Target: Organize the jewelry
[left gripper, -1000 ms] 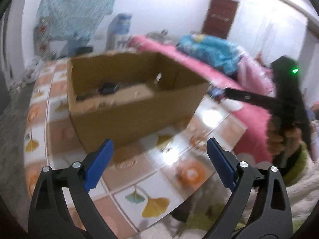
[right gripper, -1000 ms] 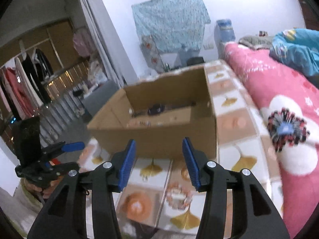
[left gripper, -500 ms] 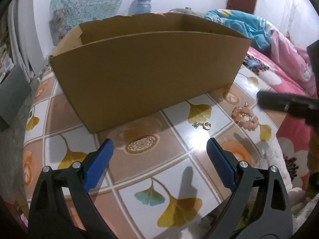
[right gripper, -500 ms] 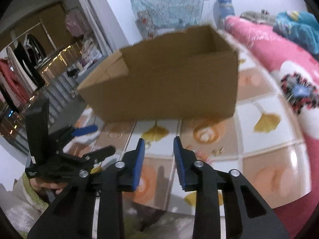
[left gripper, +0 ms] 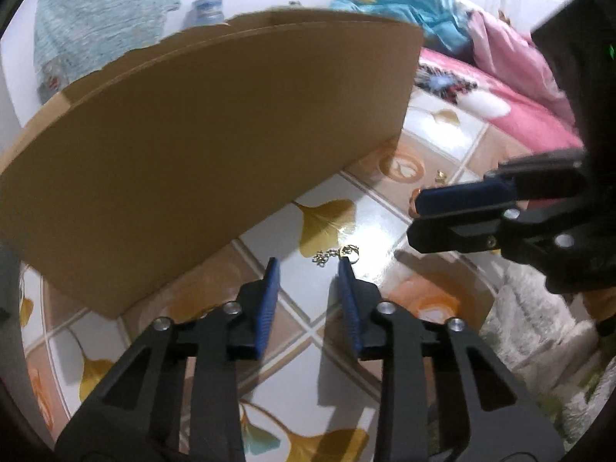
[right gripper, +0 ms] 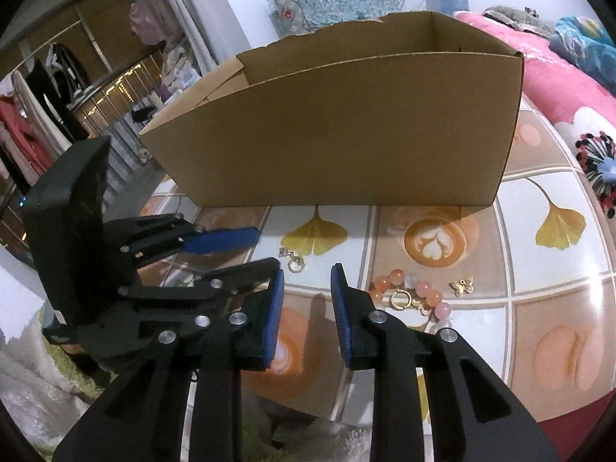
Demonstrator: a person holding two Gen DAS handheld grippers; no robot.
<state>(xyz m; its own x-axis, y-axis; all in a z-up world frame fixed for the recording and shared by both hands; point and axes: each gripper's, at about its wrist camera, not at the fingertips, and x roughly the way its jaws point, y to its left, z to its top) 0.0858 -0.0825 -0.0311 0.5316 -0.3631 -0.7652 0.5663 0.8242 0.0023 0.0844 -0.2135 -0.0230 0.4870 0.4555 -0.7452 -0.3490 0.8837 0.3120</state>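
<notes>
A small gold chain with a ring [left gripper: 338, 256] lies on the tiled table, just past the tips of my left gripper [left gripper: 308, 269] and close to the right tip. Its jaws are closing and nothing is between the pads. In the right wrist view the same chain [right gripper: 294, 261] sits beside the left gripper [right gripper: 267, 248]. My right gripper [right gripper: 308, 273] hovers low over the table, narrowly open and empty. To its right lie a pink bead bracelet [right gripper: 419, 292] with a gold ring [right gripper: 400, 298] and a gold bee charm [right gripper: 462, 285]. An open cardboard box [right gripper: 346, 127] stands behind them.
The patterned table top [right gripper: 554, 265] ends at a pink floral bed [right gripper: 558, 77] on the right. The right gripper [left gripper: 415, 219] reaches in from the right of the left wrist view. Clothes racks and a railing stand far left. A fluffy rug lies below the near table edge.
Both grippers have sunk toward the table, so the box's inside is out of sight. The left jaws have narrowed sharply in the last half second. The right jaws narrowed before that.
</notes>
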